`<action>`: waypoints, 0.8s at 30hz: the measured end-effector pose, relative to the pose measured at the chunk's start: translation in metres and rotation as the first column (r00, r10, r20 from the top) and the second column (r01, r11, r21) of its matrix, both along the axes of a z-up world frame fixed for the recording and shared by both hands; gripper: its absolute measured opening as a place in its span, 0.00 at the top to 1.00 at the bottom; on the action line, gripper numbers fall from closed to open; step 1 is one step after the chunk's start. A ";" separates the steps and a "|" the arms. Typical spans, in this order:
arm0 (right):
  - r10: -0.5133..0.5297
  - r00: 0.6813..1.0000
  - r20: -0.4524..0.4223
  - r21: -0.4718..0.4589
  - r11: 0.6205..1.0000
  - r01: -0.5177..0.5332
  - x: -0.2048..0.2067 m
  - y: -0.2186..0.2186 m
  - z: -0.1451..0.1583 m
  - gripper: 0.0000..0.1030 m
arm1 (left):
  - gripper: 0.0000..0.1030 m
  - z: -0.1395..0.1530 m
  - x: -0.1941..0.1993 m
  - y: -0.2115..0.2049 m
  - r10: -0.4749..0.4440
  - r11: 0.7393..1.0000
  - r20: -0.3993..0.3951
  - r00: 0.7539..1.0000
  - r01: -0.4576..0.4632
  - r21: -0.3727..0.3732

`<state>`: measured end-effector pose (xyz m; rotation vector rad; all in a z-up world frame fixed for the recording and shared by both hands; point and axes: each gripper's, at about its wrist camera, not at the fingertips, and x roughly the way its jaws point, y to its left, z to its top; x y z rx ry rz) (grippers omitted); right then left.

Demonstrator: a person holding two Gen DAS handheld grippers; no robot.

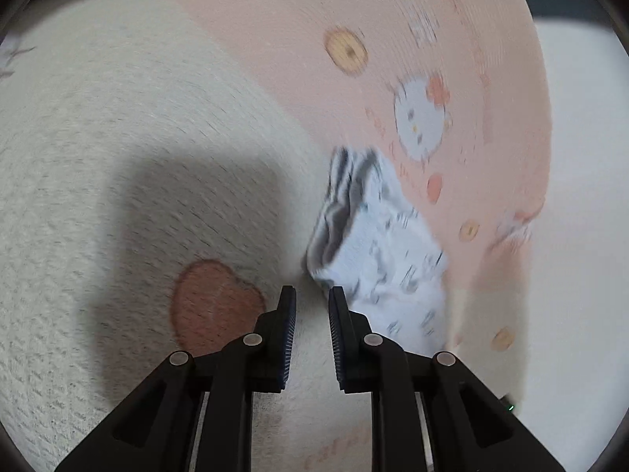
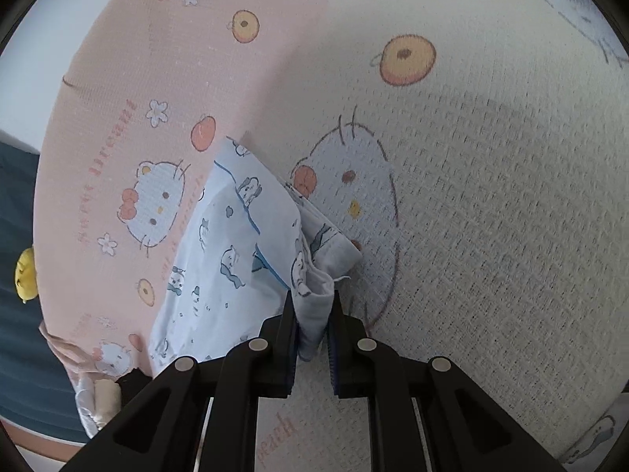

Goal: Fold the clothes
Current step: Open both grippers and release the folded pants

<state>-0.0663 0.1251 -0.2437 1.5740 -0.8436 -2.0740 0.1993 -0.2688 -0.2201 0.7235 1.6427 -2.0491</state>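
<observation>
We hold the folded garment by its near corner

Our right gripper (image 2: pixel 312 316) pinches the pale blue printed garment (image 2: pixel 236 259) lying on the pink-and-cream blanket (image 2: pixel 491 216); our left gripper (image 1: pixel 312 310) hovers near it, jaws narrow, gripping nothing.

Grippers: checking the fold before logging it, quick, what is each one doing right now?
Left gripper: nearly closed, holding nothing.
Right gripper: closed on the light blue printed garment.

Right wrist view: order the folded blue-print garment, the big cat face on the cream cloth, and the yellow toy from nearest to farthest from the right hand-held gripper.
1. Folded blue-print garment: pinched in the right hand-held gripper.
2. Big cat face: just beyond, slightly right.
3. Yellow toy: far left edge, off the bedding.
</observation>
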 end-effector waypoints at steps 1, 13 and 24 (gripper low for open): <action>0.006 1.000 0.002 0.016 1.000 -0.006 -0.003 -0.003 0.000 0.87 | 0.84 0.001 0.000 -0.001 0.005 1.000 -0.003 1.000 -0.005 0.005; 0.101 0.995 -0.020 0.130 0.987 -0.098 0.015 -0.013 0.008 0.61 | 0.38 0.008 -0.025 0.011 -0.069 0.997 0.045 0.997 0.071 -0.036; 0.154 0.988 -0.012 0.064 0.986 -0.153 0.005 -0.031 0.006 0.58 | 0.38 0.003 -0.047 0.011 -0.047 0.999 -0.012 0.999 0.047 -0.007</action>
